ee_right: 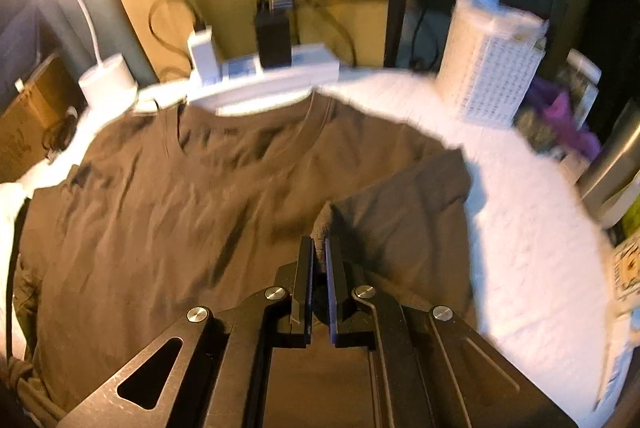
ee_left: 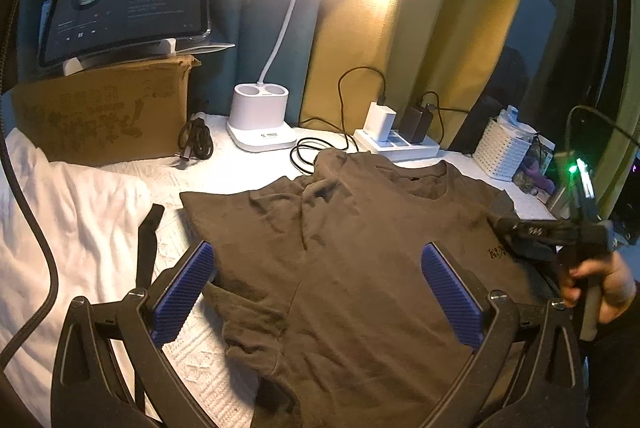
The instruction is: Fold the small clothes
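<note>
1. White textured bedcover (ee_left: 192, 360) fills the lower frame, bearing a flat brown cotton T-shirt (ee_left: 360, 268).
2. Left gripper (ee_left: 318, 296) hangs spread wide over the shirt's middle.
3. Right gripper (ee_right: 319, 252), frame centre, pinches its sleeve fabric.

White textured cover (ee_left: 192, 352) under brown T-shirt (ee_left: 360, 268), lamp base (ee_left: 260, 116), power strip (ee_left: 400, 146), basket (ee_left: 502, 148)
</note>
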`<state>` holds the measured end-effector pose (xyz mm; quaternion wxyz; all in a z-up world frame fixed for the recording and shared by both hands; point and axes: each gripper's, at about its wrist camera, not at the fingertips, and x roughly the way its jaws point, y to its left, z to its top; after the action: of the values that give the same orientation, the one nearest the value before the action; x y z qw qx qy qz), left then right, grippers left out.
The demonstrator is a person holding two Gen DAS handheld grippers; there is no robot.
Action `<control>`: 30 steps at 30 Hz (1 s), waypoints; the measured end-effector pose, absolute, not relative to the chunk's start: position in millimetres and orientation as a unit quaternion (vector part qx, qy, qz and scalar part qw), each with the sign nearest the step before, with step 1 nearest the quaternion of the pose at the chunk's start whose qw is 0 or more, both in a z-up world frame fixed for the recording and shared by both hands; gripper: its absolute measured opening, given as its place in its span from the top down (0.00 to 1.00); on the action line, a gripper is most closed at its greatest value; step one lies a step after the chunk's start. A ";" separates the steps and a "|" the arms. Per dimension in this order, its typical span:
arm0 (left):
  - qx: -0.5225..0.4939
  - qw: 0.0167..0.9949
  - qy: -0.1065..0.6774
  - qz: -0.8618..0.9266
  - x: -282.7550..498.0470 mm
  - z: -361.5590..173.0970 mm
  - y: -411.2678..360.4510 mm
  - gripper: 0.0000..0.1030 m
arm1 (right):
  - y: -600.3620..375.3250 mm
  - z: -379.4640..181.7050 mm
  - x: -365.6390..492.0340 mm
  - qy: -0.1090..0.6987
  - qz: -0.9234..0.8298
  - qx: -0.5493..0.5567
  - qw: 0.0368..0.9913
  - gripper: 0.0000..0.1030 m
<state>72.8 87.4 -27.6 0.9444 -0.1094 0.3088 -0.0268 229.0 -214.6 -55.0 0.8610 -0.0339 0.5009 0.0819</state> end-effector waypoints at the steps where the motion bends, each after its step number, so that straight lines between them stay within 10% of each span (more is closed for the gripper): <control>1: -0.108 0.944 0.310 -0.030 73.1 -27.3 87.5 0.01 | -212.7 -59.9 227.8 0.507 0.083 -0.032 0.857 0.94; 4: -0.101 0.943 0.314 -0.040 74.7 -25.8 85.3 0.01 | -209.7 -63.6 218.9 0.514 0.083 -0.043 0.852 0.87; 6: -0.095 0.943 0.315 -0.047 75.2 -24.9 82.7 0.01 | -212.6 -57.4 209.7 0.513 0.088 -0.043 0.853 0.51; 7: -0.093 0.943 0.315 -0.048 75.2 -24.5 81.3 0.01 | -216.5 -53.3 205.9 0.511 0.086 -0.041 0.854 0.09; 8: -0.090 0.943 0.316 -0.052 75.5 -24.3 78.7 0.01 | -223.0 -45.3 198.8 0.503 0.082 -0.038 0.860 0.00; 18: -0.080 0.945 0.312 -0.050 74.2 -20.6 51.6 0.01 | -319.7 -18.0 163.2 0.475 0.012 -0.030 0.879 0.01; 23: -0.093 0.942 0.321 -0.023 71.7 -23.2 41.1 0.01 | -342.4 -44.1 177.0 0.507 0.039 -0.021 0.861 0.51; 30: -0.086 0.940 0.330 -0.003 68.6 -20.1 32.1 0.01 | -322.3 -53.3 176.1 0.504 0.117 -0.039 0.855 0.91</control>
<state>68.6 32.1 -20.1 0.9400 -0.0861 0.3300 -0.0026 176.1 -322.3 -53.3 0.8550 -0.0386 0.5038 0.1170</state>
